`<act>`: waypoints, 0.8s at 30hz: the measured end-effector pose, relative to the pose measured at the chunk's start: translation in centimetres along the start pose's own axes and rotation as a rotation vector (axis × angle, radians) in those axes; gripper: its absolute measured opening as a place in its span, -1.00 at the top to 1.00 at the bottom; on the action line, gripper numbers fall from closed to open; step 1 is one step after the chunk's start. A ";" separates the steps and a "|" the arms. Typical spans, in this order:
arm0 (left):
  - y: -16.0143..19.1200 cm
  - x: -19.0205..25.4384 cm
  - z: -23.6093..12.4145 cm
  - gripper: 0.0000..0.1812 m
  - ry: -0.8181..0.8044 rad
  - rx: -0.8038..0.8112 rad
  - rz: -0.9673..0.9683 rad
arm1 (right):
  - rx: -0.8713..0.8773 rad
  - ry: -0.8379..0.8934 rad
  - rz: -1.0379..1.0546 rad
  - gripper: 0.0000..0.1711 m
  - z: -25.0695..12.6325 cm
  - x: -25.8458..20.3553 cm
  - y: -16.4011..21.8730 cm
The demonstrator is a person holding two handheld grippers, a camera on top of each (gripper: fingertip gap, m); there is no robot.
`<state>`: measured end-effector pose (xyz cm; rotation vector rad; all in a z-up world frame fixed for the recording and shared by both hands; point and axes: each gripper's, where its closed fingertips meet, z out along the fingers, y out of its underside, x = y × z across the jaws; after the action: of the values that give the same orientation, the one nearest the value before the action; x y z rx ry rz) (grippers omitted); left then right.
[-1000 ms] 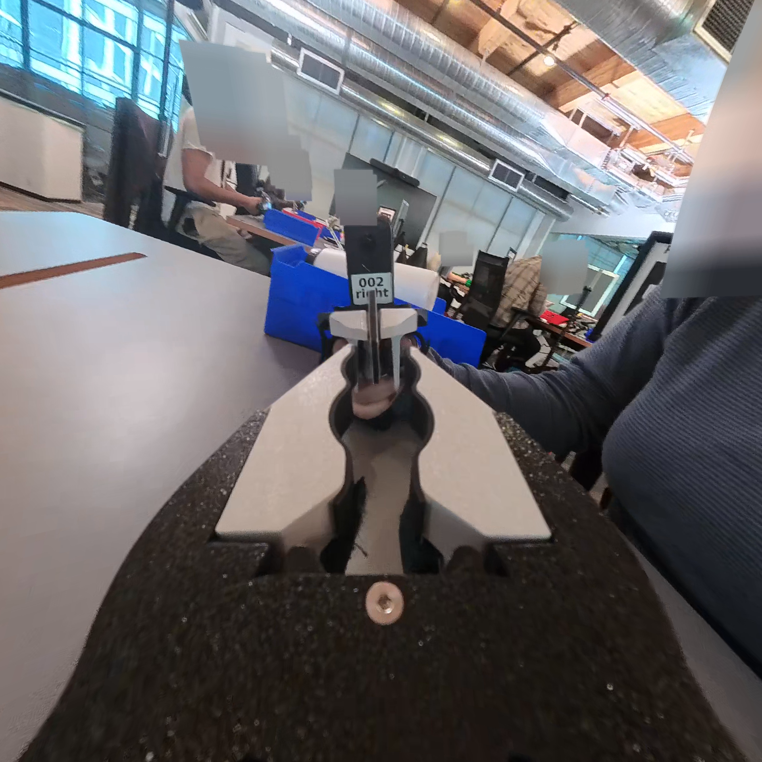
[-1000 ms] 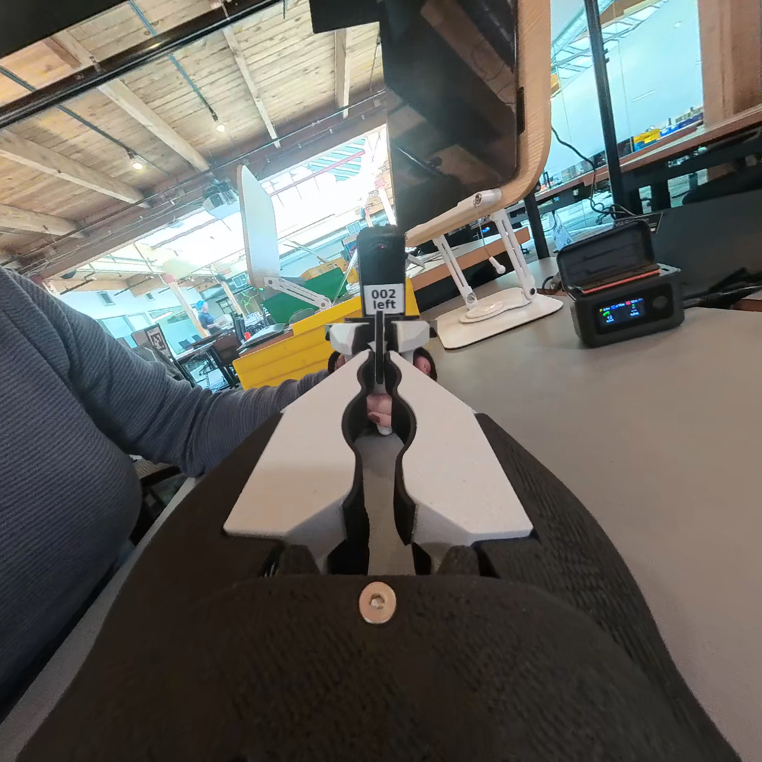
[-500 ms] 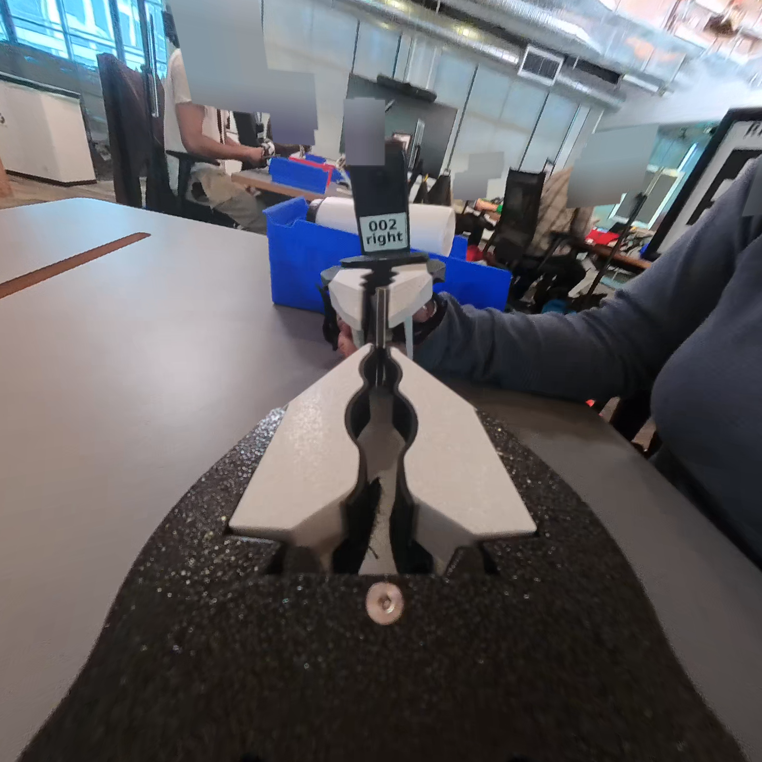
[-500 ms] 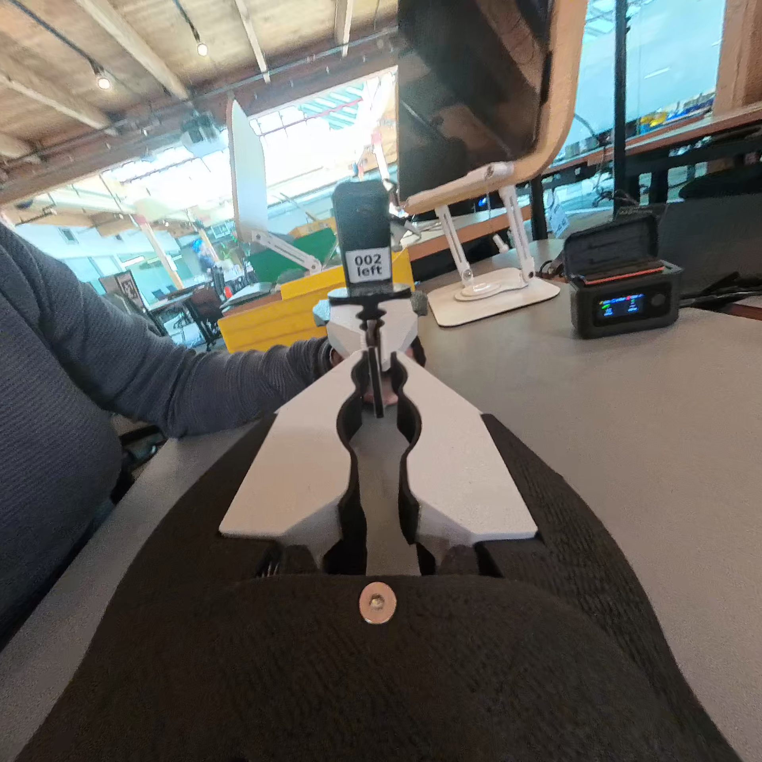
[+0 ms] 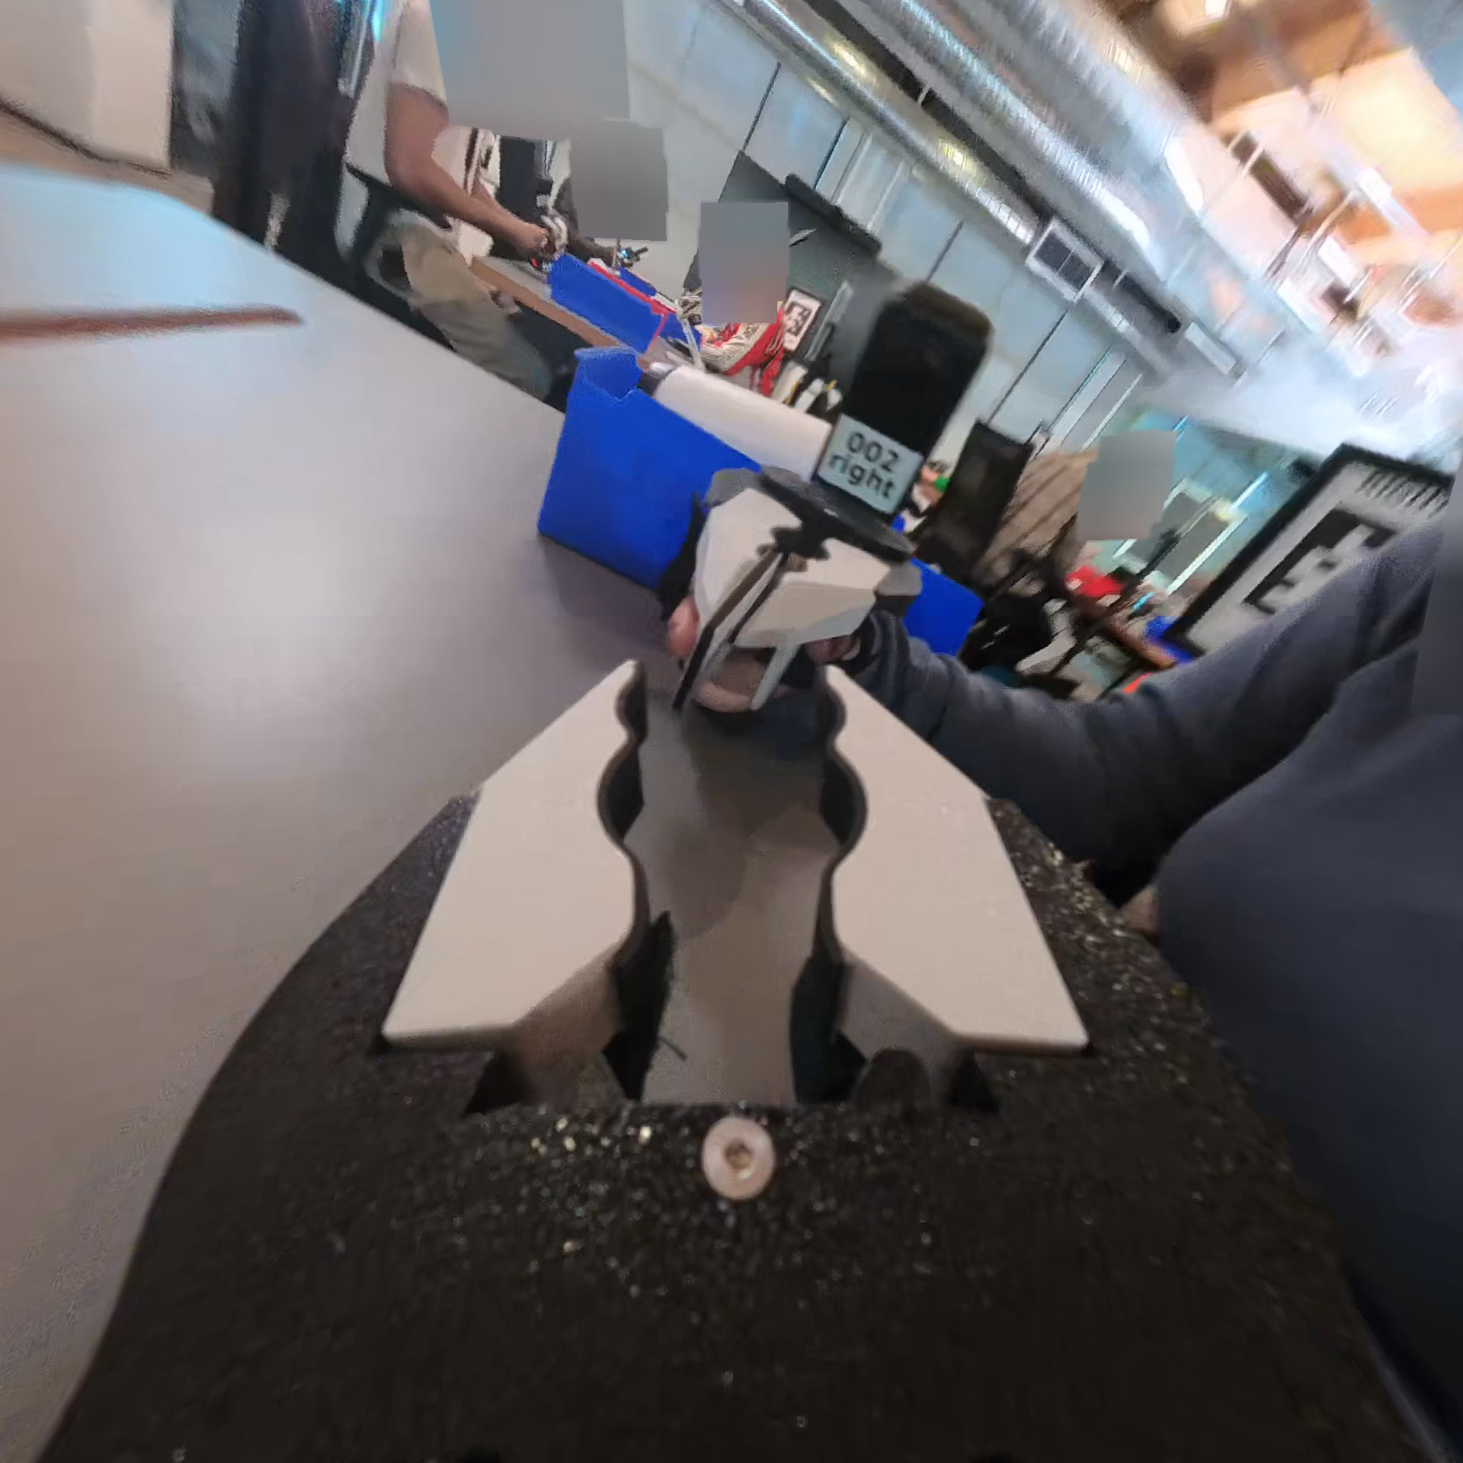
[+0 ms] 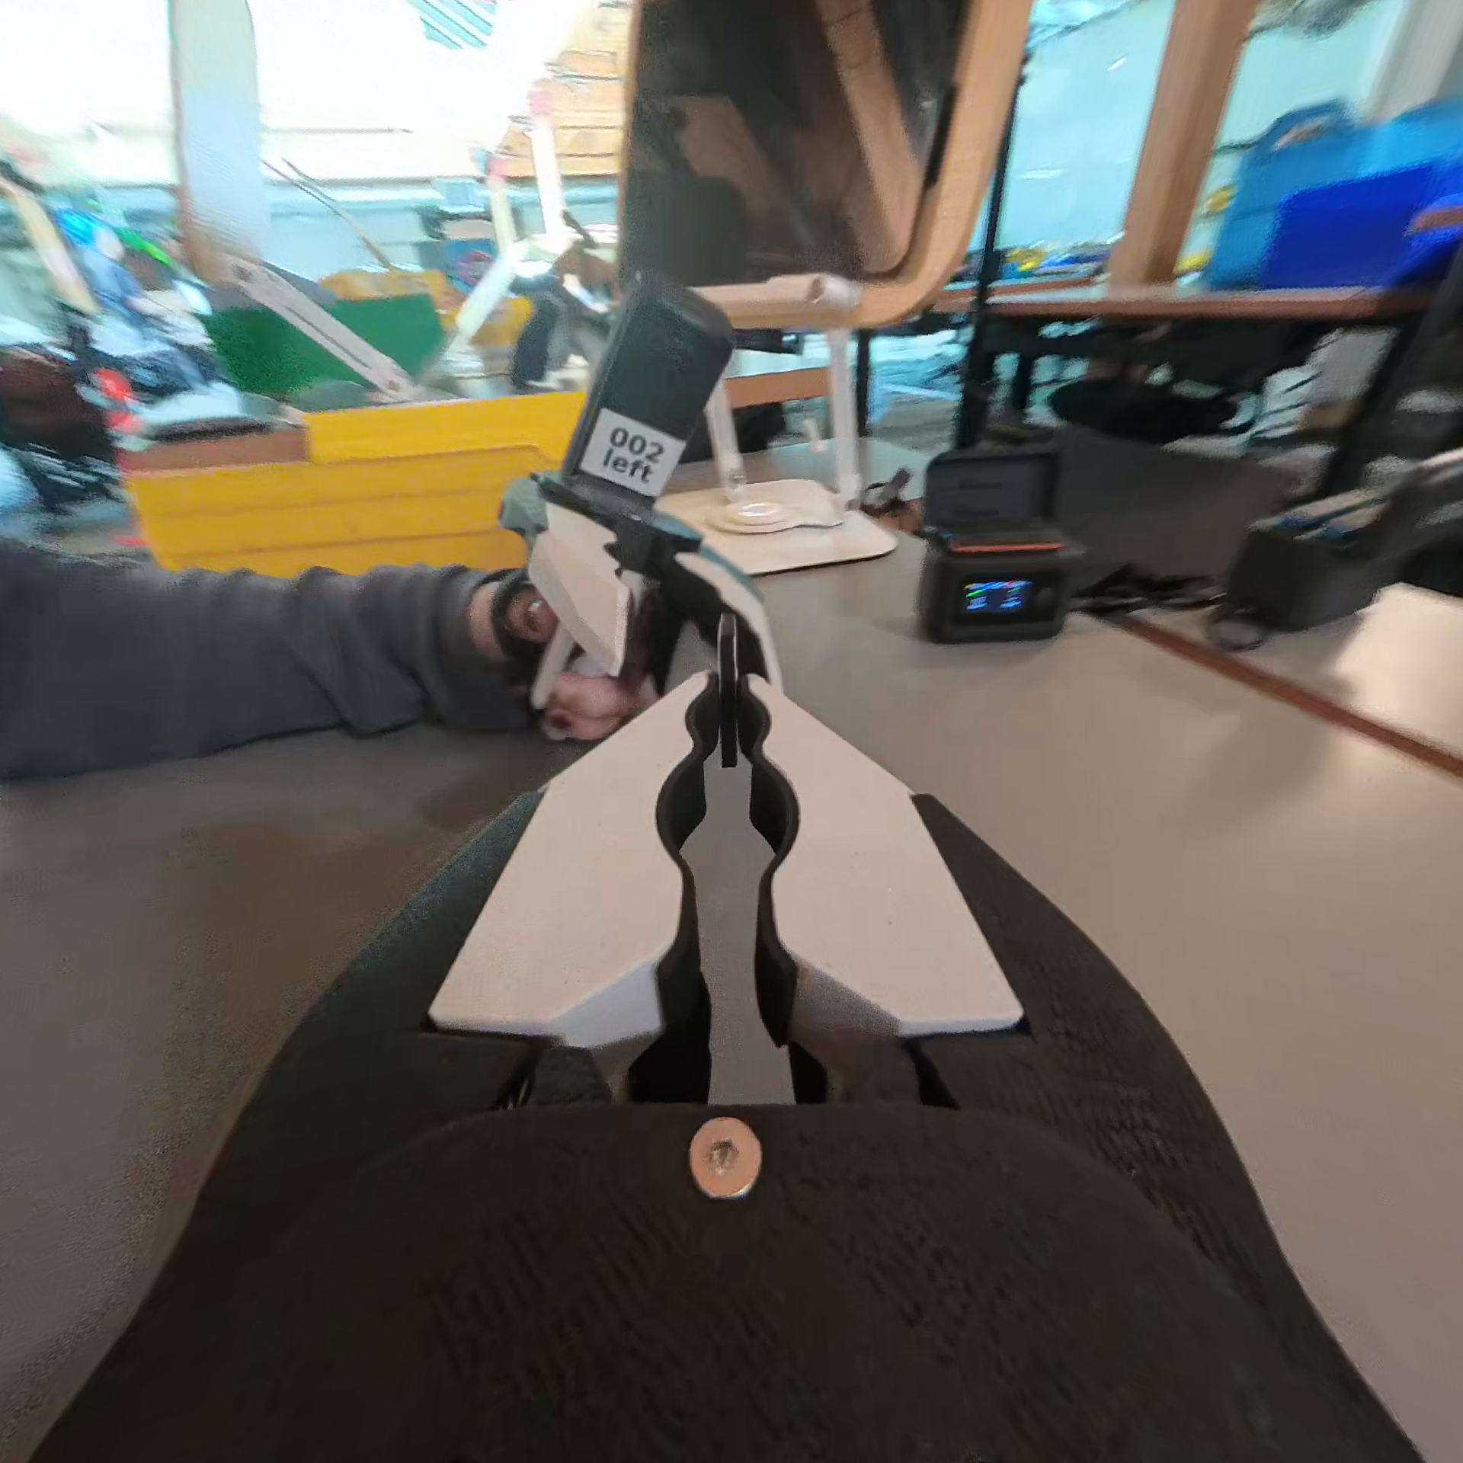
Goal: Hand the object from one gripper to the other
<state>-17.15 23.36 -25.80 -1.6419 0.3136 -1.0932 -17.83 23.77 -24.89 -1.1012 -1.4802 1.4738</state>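
Right wrist view shows the object (image 6: 727, 697), a thin dark flat piece seen edge-on, standing upright and pinched between the tips of the right tool (image 6: 727, 716), whose two white fingers (image 6: 586, 887) are drawn together on it. The piece sticks up a little above the tips and hangs a little below them.

Just past it sits the left tool (image 6: 673, 633), tilted to one side, its white fingers spread and nothing between them. The object is beside it, not inside its gap. A hand (image 6: 554, 673) in a dark sleeve grips that tool low over the grey bench (image 6: 1108, 871).

From the left wrist view, the left tool (image 5: 732, 697) has its fingers (image 5: 538, 887) wide apart, with only bare bench (image 5: 237, 633) showing in the gap. The right tool (image 5: 716, 665) faces it just beyond, tilted, with the dark piece (image 5: 724, 625) held as a thin line at its tips.

Farther off stand a blue bin (image 5: 617, 491), a yellow bin (image 6: 356, 499) and a small black case (image 6: 993, 570).
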 end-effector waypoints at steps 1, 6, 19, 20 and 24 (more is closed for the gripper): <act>0.0 -0.3 -0.1 0.54 0.010 0.004 -0.049 | 0.004 0.058 -0.059 0.99 0.2 0.4 -0.2; -1.5 -1.6 -1.1 0.65 -0.054 0.114 -0.096 | 0.030 0.251 -0.280 0.99 0.5 1.2 -1.3; -2.5 -2.3 -2.2 0.69 0.106 0.235 -0.500 | -0.194 0.469 -1.223 0.99 1.9 -0.3 0.3; -2.4 -2.2 -2.2 0.72 0.115 0.233 -0.508 | -0.202 0.469 -1.245 0.99 2.0 -0.4 0.4; -2.1 -1.9 -2.0 0.79 0.145 0.210 -0.545 | -0.226 0.486 -1.312 0.99 1.9 -0.2 0.4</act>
<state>-20.40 24.17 -24.92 -1.4958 -0.1686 -1.5971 -19.53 22.87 -25.41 -0.3240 -1.4916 0.1160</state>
